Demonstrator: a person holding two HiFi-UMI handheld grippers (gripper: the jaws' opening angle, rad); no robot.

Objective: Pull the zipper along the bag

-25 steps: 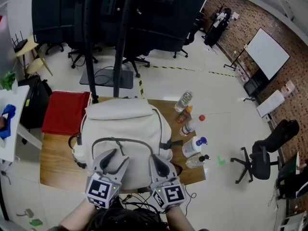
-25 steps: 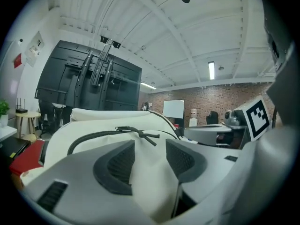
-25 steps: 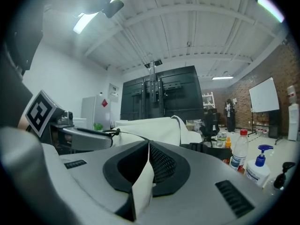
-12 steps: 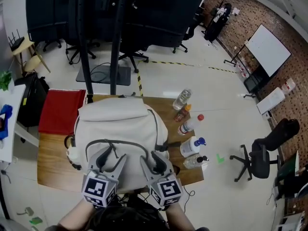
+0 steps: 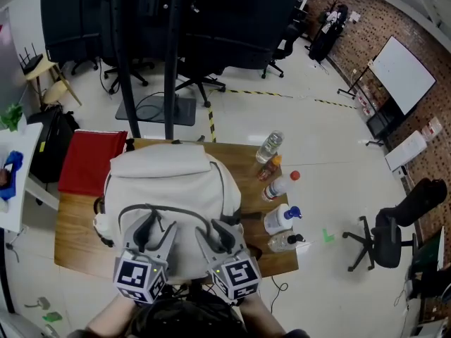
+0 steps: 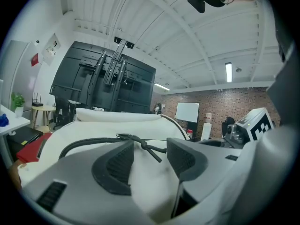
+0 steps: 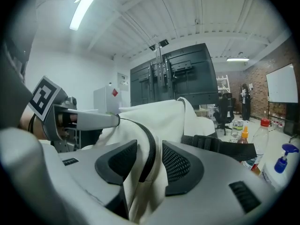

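On the wooden surface (image 5: 74, 239) a cream bag (image 5: 176, 182) of soft, matte cloth is laid flat, and its near edge is hidden in the head view behind the two marker cubes (image 5: 137, 279) and the person's arms (image 5: 113, 321), which are cut off by the lower frame edge. A dark zipper (image 5: 166, 208) is seen as a curved arc across the panel nearest the person. The left tongs (image 5: 159, 225) are held wide apart, having just been opening a little further. Nothing is clamped in them. A knotted dark pull cord (image 6: 149, 147) lies on the cloth between the ribbed black pads (image 6: 117, 165) and is touched by neither. The right tongs (image 5: 211, 232) have just been opening too, and a raised fold of the bag carrying the zipper's toothed track stands between their pads. A gap is visible on one side of the fold. On the other side the cloth seems to brush the pad, so the fold looks released rather than pinched. The lower part of that fold is hidden between the grey tong bodies. Beside the bag, clear plastic bottles (image 5: 270, 146) and a white pump bottle (image 5: 280, 217) with a blue head are set along the surface's right edge.
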